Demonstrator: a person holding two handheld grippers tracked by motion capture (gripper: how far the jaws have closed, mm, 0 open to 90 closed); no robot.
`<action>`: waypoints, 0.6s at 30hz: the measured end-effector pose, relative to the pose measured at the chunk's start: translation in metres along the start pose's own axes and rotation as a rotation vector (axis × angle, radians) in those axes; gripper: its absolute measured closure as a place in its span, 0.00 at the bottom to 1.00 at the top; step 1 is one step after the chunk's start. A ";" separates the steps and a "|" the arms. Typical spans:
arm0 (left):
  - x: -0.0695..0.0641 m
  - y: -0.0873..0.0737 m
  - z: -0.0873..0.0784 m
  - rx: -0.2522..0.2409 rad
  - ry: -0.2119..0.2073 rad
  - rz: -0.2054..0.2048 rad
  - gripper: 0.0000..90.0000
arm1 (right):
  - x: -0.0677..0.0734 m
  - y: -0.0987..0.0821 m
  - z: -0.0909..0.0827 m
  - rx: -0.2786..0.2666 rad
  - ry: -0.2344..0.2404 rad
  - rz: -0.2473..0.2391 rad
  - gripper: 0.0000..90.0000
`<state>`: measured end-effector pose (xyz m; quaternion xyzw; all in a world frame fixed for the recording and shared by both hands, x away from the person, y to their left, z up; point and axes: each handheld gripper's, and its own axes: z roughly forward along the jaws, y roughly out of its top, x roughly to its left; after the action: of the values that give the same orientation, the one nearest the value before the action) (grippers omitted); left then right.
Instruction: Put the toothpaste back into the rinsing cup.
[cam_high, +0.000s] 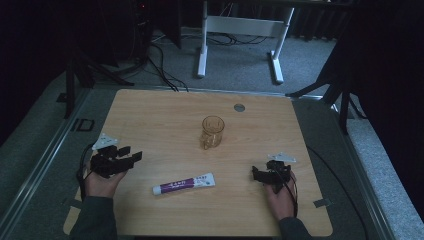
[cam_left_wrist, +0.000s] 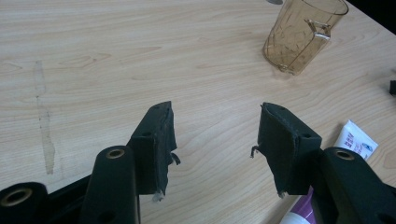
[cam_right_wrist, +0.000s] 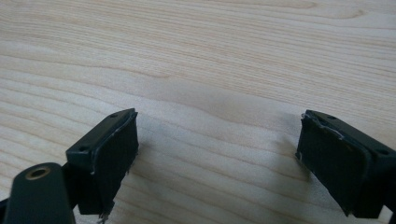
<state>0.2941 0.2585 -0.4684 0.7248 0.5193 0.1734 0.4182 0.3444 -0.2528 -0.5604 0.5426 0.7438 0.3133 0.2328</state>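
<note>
An amber see-through cup (cam_high: 212, 131) with a handle stands upright near the middle of the wooden table (cam_high: 165, 115); the same cup (cam_left_wrist: 301, 35) shows at the top right of the left gripper view. A white and purple tube (cam_high: 183, 183) lies flat near the front edge, its white end (cam_left_wrist: 356, 141) beside one jaw in the left gripper view. My left gripper (cam_high: 131, 155) rests at the left of the table, open and holding nothing (cam_left_wrist: 215, 140). At the right, my right gripper (cam_high: 256, 174) is open over bare wood (cam_right_wrist: 217, 154), apart from the tube.
A small grey round insert (cam_high: 239, 107) sits in the tabletop at the back. Beyond the table stand white desk legs (cam_high: 202, 50) and loose cables on grey carpet. Metal rails (cam_high: 45, 155) run along both table sides.
</note>
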 end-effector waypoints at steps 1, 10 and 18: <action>0.000 0.000 0.000 0.000 0.000 0.000 0.50 | 0.000 0.000 0.000 0.000 0.000 0.000 0.14; -0.009 0.008 -0.001 0.025 -0.012 0.058 0.51 | 0.000 0.000 0.000 0.000 0.001 0.004 0.14; -0.019 0.015 0.000 0.060 0.002 0.125 0.54 | 0.000 0.000 0.000 0.000 0.000 0.002 0.14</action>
<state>0.2955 0.2394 -0.4536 0.7677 0.4784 0.1842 0.3844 0.3444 -0.2527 -0.5604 0.5432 0.7434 0.3135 0.2322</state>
